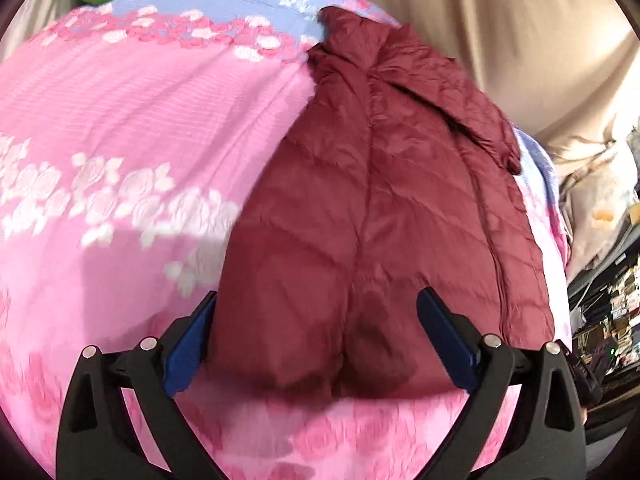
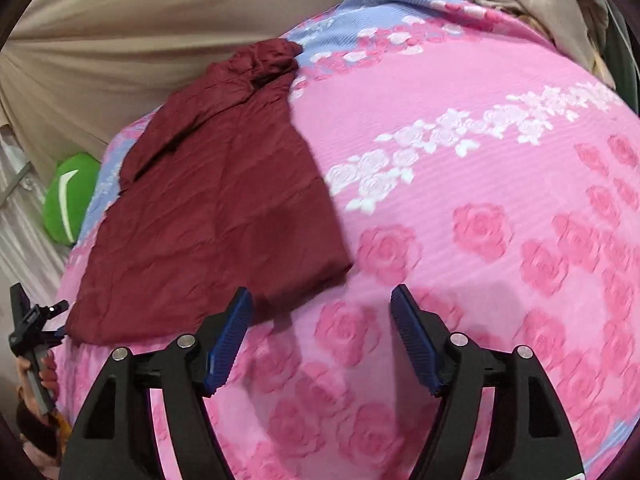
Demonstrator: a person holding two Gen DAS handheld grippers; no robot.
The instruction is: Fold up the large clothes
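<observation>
A maroon quilted jacket [image 1: 372,208] lies folded lengthwise on a pink rose-print bedspread [image 1: 120,128], its hem toward 6 o'clock and its bunched collar toward 12 o'clock in the left wrist view; in the right wrist view it sits at 10 o'clock. The left gripper [image 1: 318,320] is spread wide with both blue pads flanking the hem, holding nothing. The right gripper [image 2: 322,320] is likewise wide apart and empty over bare bedspread beside the jacket's corner; a green cushion [image 2: 68,196] lies at 9 o'clock, against beige curtain [image 2: 120,40].
</observation>
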